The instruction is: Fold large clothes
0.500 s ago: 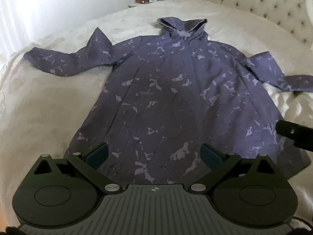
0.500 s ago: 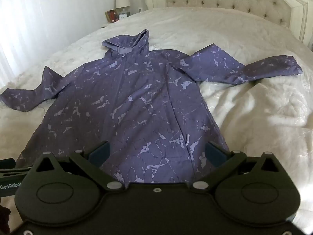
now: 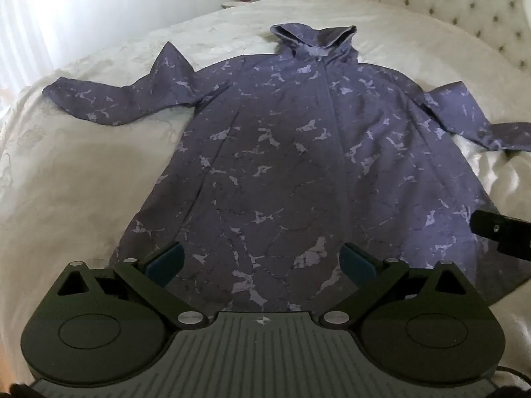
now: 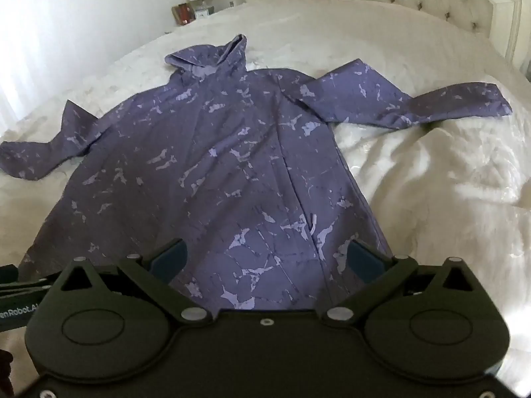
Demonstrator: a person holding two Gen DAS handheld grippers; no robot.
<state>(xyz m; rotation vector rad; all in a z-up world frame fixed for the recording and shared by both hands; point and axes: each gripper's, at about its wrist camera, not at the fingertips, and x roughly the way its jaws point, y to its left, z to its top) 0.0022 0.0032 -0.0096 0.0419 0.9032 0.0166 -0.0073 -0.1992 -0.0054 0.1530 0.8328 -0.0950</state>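
Fingers (image 3: 166, 260) of both grippers gape wide, empty, unchanged above the purple marbled hooded coat (image 3: 298, 165); folding not begun.

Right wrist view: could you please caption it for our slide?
Purple hooded jacket spread flat on white bed, sleeves out.

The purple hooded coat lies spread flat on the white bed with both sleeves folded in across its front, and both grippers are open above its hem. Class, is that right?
Not quite. The sleeves are not folded in: the right wrist view shows each sleeve stretched outward on the bed. The rest holds: the coat lies flat, left gripper and right gripper open.
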